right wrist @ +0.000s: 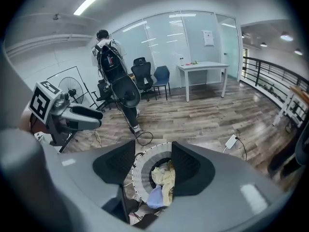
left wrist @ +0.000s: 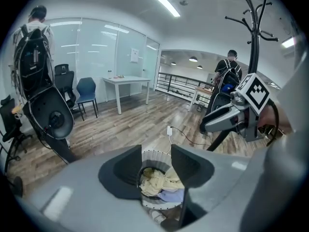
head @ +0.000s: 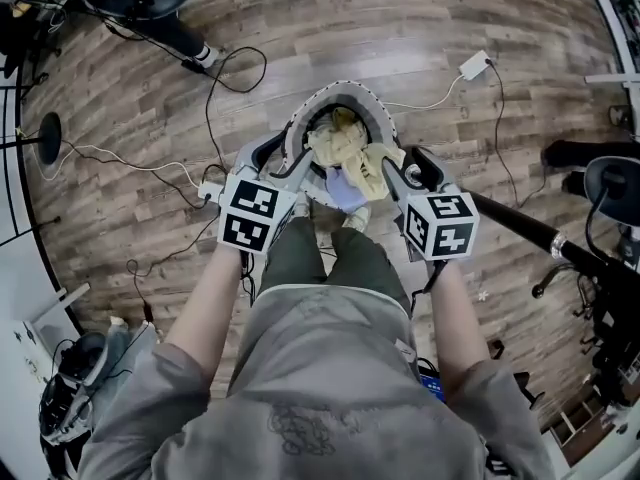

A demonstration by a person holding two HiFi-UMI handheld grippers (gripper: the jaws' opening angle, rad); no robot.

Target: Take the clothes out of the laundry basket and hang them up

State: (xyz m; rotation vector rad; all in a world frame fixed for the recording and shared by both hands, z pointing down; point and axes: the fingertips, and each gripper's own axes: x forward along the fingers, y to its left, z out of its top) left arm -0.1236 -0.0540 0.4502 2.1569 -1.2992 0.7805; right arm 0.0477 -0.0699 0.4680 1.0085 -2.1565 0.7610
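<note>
Two grippers are out front, both poised over the laundry basket, and neither has hold of anything. Take the left gripper first: in its own view the jaws stand well apart with nothing between the pads. Through the gap you look down onto the basket's white ribbed rim and the heap inside. Now the right gripper, and it's the same story: jaws spread, pads bare, the basket framed between them.

From the head view the pair sit either side of the basket's near rim, the left one at its left edge and the right one at its right. Both are tilted down toward the load. Whether the right one brushes the cloth beside it, that view does not settle.

And the clothes? All in the basket. A crumpled cream garment lies on top and fills most of the opening. A pale lavender piece is tucked in at the near side, closest to the person.

The basket stands on the wood-plank floor, just in front of the person's legs. A white power adapter lies with its cable on the boards beyond the basket, well apart from it. In the left gripper view a black coat stand rises at the right, behind the right gripper.
</note>
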